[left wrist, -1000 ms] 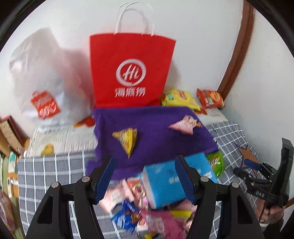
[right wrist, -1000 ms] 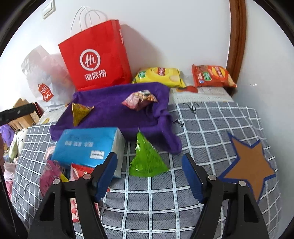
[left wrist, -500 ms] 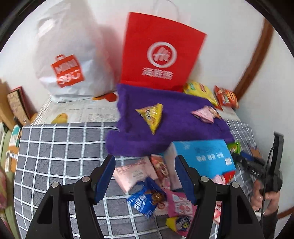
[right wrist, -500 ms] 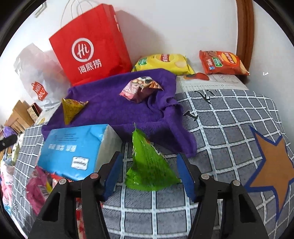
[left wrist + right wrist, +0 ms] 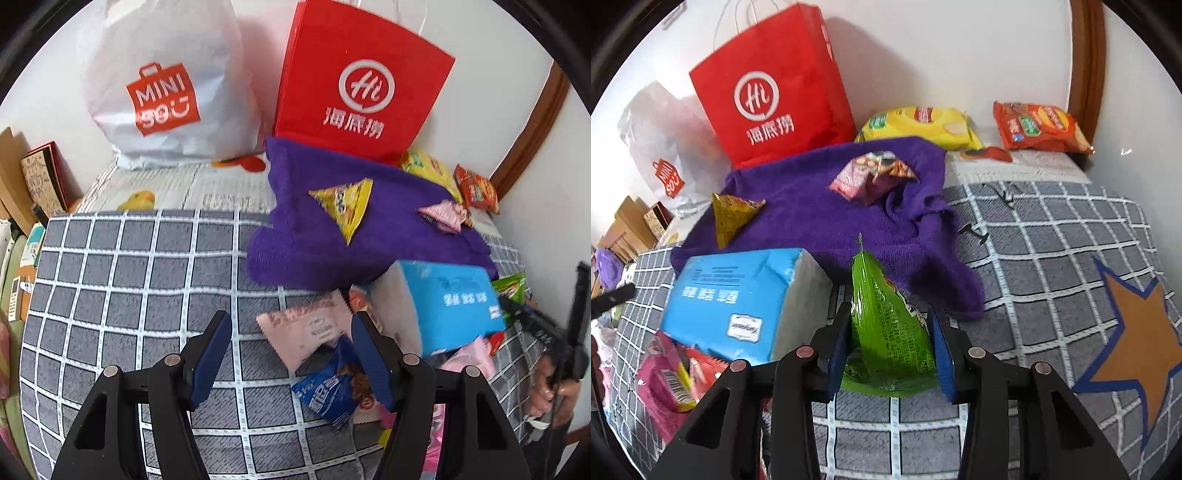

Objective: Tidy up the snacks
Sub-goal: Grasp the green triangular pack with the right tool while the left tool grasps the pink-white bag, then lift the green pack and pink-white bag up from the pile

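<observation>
The right gripper (image 5: 892, 347) was closing on a glossy green pyramid packet (image 5: 886, 328) – blue pads touching its sides – on the checked quilt (image 5: 1052, 266) beside a fuzzy purple towel (image 5: 820, 218). The left gripper (image 5: 291, 354) stood apart, holding nothing, above a crinkled pink sachet (image 5: 306, 328).

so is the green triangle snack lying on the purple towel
No, the green triangle snack stands on the checked blanket in front of the purple towel, between the right gripper's closing fingers.

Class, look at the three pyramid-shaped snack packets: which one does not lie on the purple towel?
The green packet. It sits on the checked cover between the right tool's closing fingers; the yellow and pink ones lie on the towel.
</observation>
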`<state>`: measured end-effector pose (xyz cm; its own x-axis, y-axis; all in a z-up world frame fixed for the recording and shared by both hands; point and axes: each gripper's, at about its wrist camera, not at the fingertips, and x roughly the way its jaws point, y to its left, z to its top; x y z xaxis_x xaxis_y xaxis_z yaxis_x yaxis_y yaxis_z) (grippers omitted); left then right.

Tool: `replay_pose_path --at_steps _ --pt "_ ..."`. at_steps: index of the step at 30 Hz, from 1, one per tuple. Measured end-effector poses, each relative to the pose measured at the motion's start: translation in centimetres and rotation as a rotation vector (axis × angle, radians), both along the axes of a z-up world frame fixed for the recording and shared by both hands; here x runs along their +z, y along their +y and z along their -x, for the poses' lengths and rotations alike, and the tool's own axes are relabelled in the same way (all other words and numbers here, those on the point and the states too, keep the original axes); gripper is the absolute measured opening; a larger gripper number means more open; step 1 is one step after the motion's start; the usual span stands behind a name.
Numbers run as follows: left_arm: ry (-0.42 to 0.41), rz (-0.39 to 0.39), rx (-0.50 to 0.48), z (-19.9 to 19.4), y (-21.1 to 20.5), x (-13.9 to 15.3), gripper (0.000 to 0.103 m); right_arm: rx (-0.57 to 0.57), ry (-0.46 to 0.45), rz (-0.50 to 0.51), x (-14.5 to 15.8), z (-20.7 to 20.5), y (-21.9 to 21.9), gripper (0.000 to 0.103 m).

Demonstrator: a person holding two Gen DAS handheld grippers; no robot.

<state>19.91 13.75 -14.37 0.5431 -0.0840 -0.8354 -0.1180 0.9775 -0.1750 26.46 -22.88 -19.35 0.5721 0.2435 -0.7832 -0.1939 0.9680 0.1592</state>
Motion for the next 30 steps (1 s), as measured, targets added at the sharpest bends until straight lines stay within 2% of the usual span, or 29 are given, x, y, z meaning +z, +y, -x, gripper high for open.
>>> replay_pose_path --at_steps 5,13,30 --pt "0.062 -0.024 0.002 -1.0 -0.5 -2.0 0.065 -0.004 -0.018 -0.015 1.1 1.4 -0.4 0.04" --pt "0.119 0.02 -0.014 -2.7 -1.1 -4.9 0.065 -0.001 -0.004 0.002 1.0 2.0 -1.1 0.04" --pt "0.106 -0.029 -0.042 -3.3 -2.4 -5.6 0.062 0.011 0.015 -0.007 0.5 2.2 -0.5 0.04"
